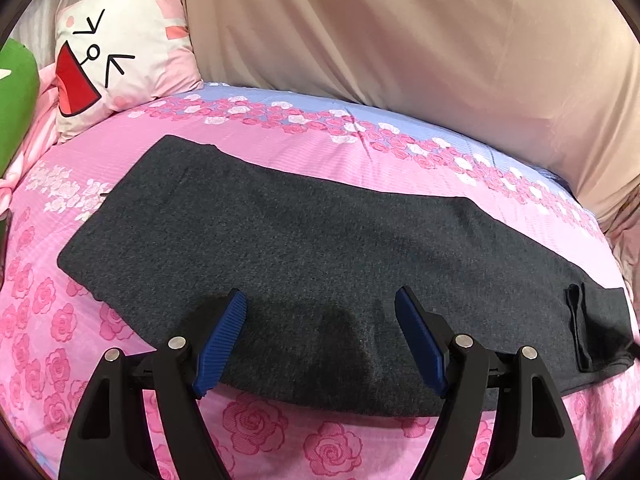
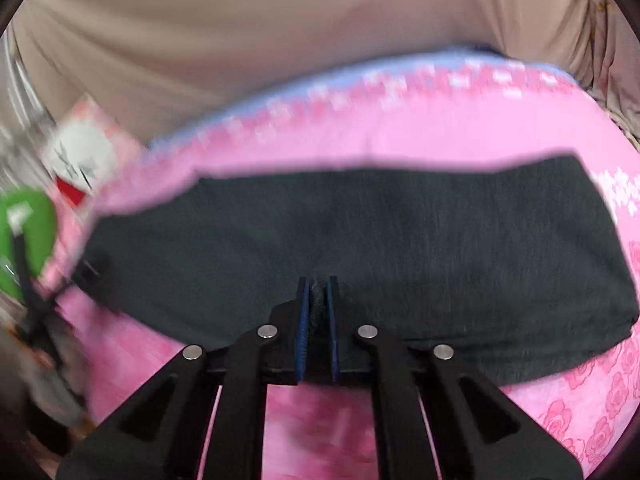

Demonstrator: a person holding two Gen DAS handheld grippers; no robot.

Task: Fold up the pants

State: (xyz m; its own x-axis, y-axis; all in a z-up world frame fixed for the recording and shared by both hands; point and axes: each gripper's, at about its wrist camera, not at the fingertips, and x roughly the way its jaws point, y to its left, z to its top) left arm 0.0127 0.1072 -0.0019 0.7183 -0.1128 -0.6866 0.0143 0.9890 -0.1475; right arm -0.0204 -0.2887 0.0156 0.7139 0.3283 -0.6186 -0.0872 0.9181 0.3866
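A: Entry. Pants (image 1: 304, 240), dark grey, lie flat as a long folded strip across the pink rose-print bedsheet (image 1: 280, 436). Left gripper (image 1: 320, 304)?

B: Jaws spread wide, nothing between the blue pads (image 1: 220, 340). It hangs over the near long edge of the strip; cloth runs ahead of it and out to both sides. I cannot tell whether the fingertips touch the fabric.

A: Right gripper (image 2: 318, 284)?

B: Jaws drawn nearly together, with a small bunch of the grey fabric pinched between the pads at the near edge. Right wrist view is smeared, so finer detail is lost. The rest of the pants (image 2: 360, 232) extend ahead of it and to either side.

A: Surroundings?

B: Ahead of both grippers, beyond the strip, a beige drape (image 1: 400, 40). Ahead and to the left of the left gripper, a white cartoon pillow (image 1: 120, 60), and a green cushion (image 1: 16, 100) at the far left rim.
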